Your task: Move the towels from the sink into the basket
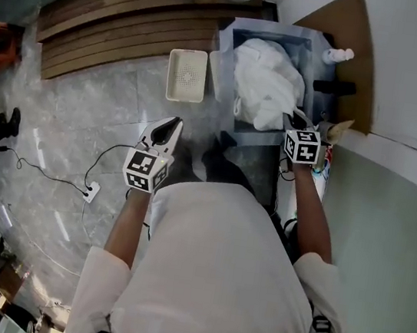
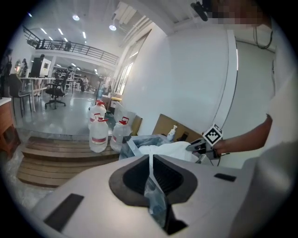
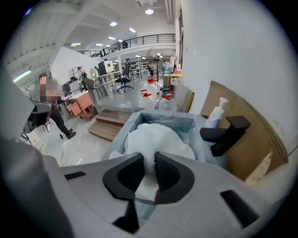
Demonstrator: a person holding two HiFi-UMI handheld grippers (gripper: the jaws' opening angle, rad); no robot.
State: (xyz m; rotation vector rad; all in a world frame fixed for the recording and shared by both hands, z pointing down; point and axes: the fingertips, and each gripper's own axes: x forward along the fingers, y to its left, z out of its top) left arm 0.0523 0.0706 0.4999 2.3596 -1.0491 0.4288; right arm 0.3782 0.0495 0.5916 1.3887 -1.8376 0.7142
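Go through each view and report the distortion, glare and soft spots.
Head view: strong barrel distortion, straight lines bowed; the glossy floor carries streaky reflections. Left gripper view: dark round vignette, ceiling lamps flare, the close left gripper looks soft. Right gripper view: same vignette; the white towels are nearly blown out, folds barely readable.

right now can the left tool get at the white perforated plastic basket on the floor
Probably yes: only grey floor lies between the left tool and the white perforated plastic basket, and its jaws are together, empty. The right tool grips a white towel.
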